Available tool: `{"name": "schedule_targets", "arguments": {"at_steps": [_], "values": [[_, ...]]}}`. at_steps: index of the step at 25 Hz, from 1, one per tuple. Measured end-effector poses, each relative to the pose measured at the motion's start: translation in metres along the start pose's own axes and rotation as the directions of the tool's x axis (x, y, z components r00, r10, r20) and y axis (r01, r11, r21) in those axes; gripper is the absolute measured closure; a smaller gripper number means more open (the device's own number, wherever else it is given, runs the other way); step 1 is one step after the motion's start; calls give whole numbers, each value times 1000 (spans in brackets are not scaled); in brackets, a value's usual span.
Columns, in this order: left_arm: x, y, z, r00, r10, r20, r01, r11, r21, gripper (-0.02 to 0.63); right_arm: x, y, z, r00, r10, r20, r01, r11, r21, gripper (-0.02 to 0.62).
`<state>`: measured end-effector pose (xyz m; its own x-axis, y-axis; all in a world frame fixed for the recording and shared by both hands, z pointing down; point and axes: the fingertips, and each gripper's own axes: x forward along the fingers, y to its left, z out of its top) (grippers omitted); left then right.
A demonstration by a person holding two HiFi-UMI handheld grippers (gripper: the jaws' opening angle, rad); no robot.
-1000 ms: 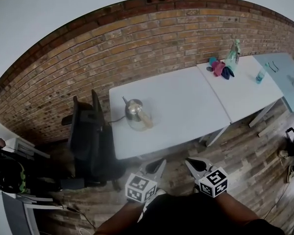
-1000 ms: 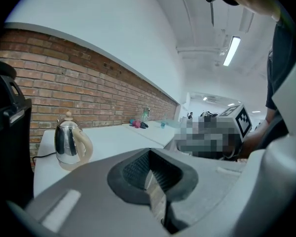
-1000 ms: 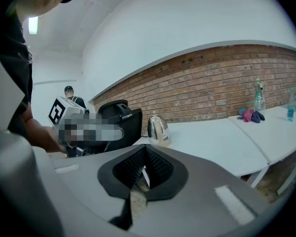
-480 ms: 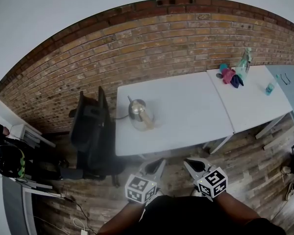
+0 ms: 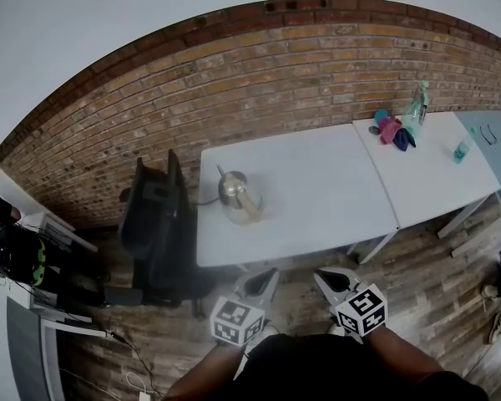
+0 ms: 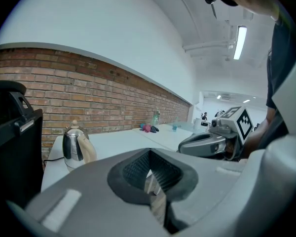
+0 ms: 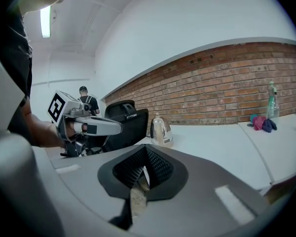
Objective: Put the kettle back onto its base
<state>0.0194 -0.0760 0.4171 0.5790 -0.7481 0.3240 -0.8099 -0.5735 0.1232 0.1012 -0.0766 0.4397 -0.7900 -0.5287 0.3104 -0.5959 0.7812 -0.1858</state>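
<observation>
I am holding both claws low at the bottom middle of the head view, close to my body and well short of the table [image 5: 317, 182]. My left gripper [image 5: 267, 276] is keeping its jaws together on nothing, as its own view is showing: the ribbed black pads are meeting at the tips, with only floor behind them. My right gripper [image 5: 324, 277] is doing the same, closed and empty.

The kettle [image 5: 236, 194] is standing upright on the left part of the white table, above the claws and slightly left of them in the frame, just right of the black chair [image 5: 154, 224]. Its thin spout is pointing toward the upper left, at the brick wall, and its pale handle is facing the lower right, toward my side. A dark cord is running from beneath it to the table's left edge. I cannot separate a base from the kettle at this range, so it may already be seated.

I am judging the left claw the nearer one, though the handle is turning toward the right.

No brand or label is showing legibly on the kettle; the only printing I am making out is the black-and-white square markers on the cubes.
</observation>
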Motion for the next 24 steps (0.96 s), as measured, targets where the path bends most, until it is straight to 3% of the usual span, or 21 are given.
{"name": "schedule_targets", "arguments": {"at_steps": [24], "values": [[-15, 10, -1, 1000, 6, 3, -6, 1000, 10, 606, 3, 7, -5, 1000, -26, -1, 26, 1000, 11, 572]]}}
